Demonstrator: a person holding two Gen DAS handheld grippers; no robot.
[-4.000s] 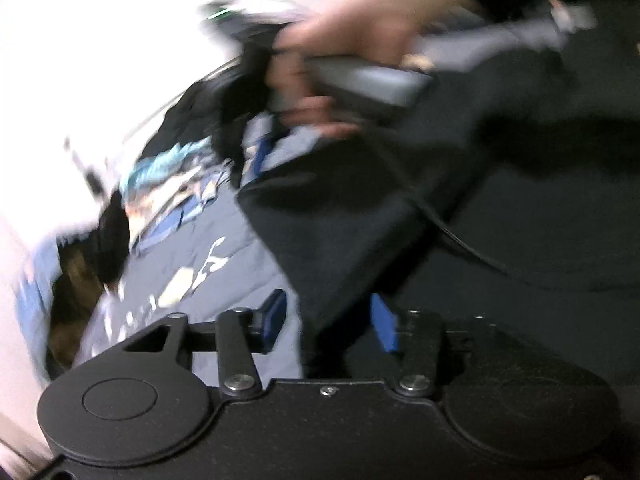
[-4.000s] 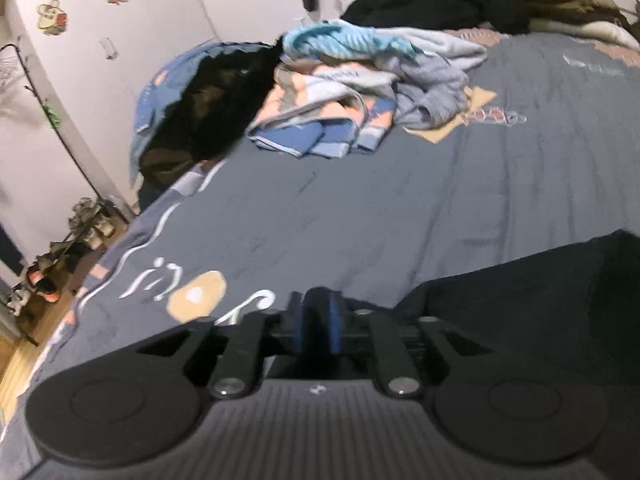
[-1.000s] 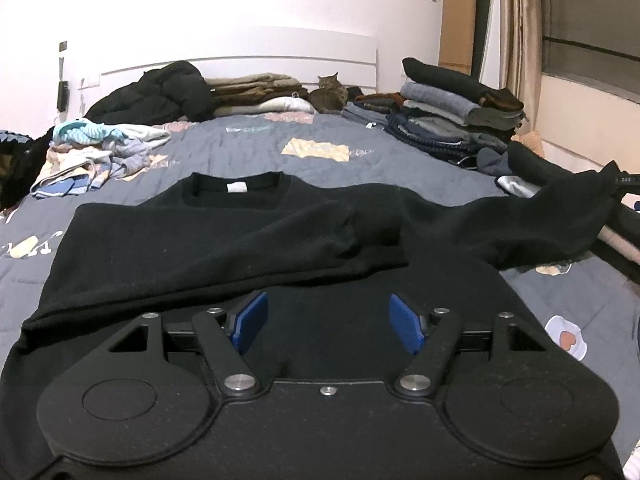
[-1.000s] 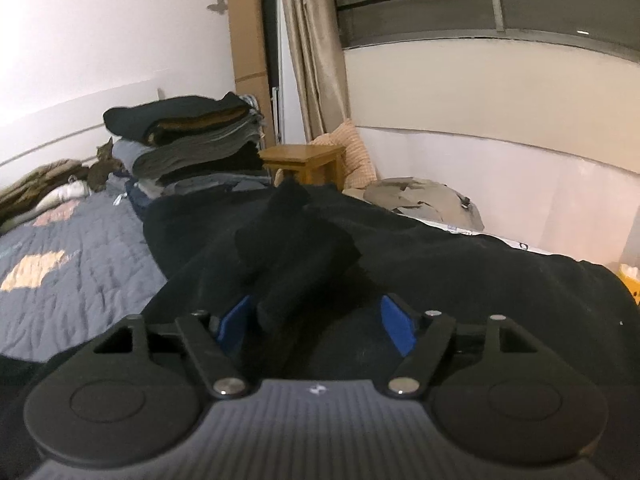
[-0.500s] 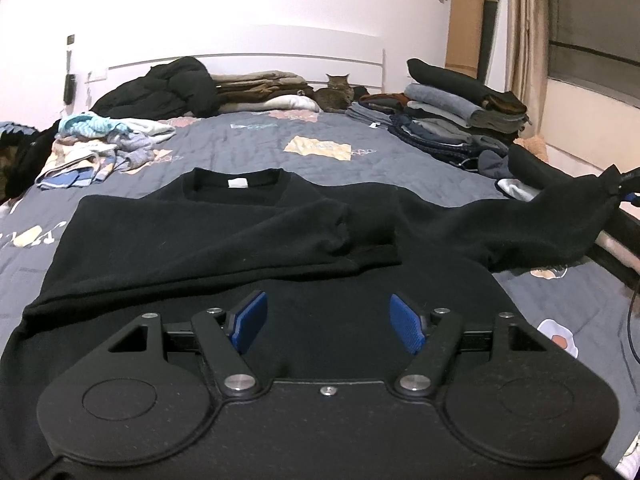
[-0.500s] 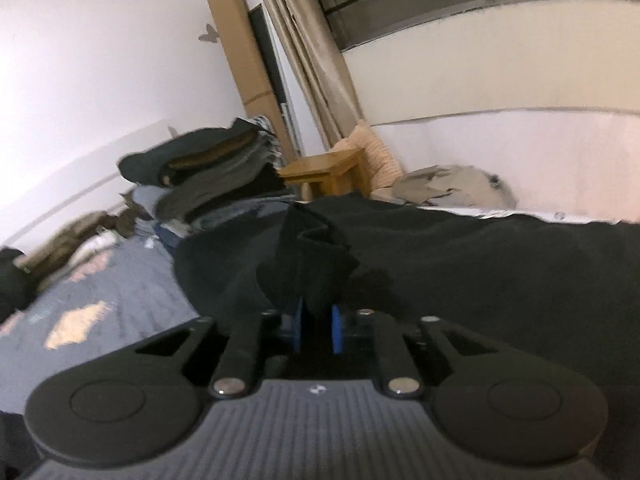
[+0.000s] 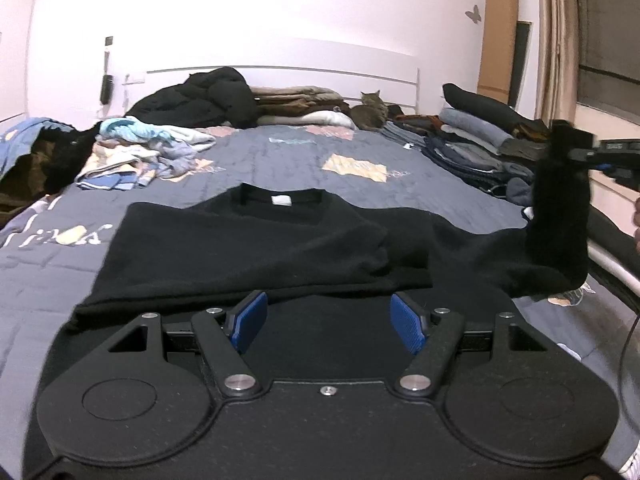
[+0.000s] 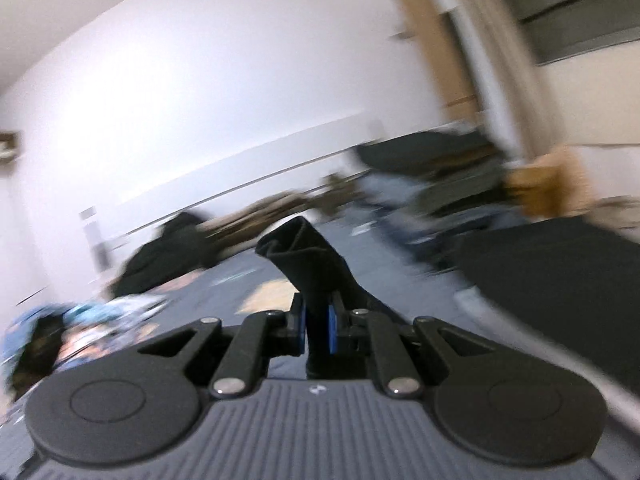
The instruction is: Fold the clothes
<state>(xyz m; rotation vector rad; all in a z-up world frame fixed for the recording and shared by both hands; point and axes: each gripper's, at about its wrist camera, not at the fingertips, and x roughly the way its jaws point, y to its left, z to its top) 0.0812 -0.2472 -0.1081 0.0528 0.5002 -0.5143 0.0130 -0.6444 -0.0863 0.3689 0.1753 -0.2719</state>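
A black sweater (image 7: 248,248) lies flat on the grey quilted bed (image 7: 280,164), collar away from me, its left sleeve folded across the chest. My left gripper (image 7: 326,322) hovers open over the sweater's lower part, nothing between its blue pads. The other sleeve (image 7: 560,216) is lifted upright at the right edge, pinched at its cuff by my right gripper (image 7: 580,152). In the blurred right wrist view, my right gripper (image 8: 316,328) is shut on the black sleeve cuff (image 8: 308,256), which sticks up between the pads.
A heap of unfolded clothes (image 7: 144,152) and a black jacket (image 7: 200,100) lie at the back left. Folded stacks (image 7: 476,136) line the right side of the bed. A cat (image 7: 370,114) sits by the headboard. A person's hand shows at the right edge.
My right gripper has shut on the sleeve cuff and swung left and up with it, so the sleeve now stands upright. My left gripper rose slightly and stays open.
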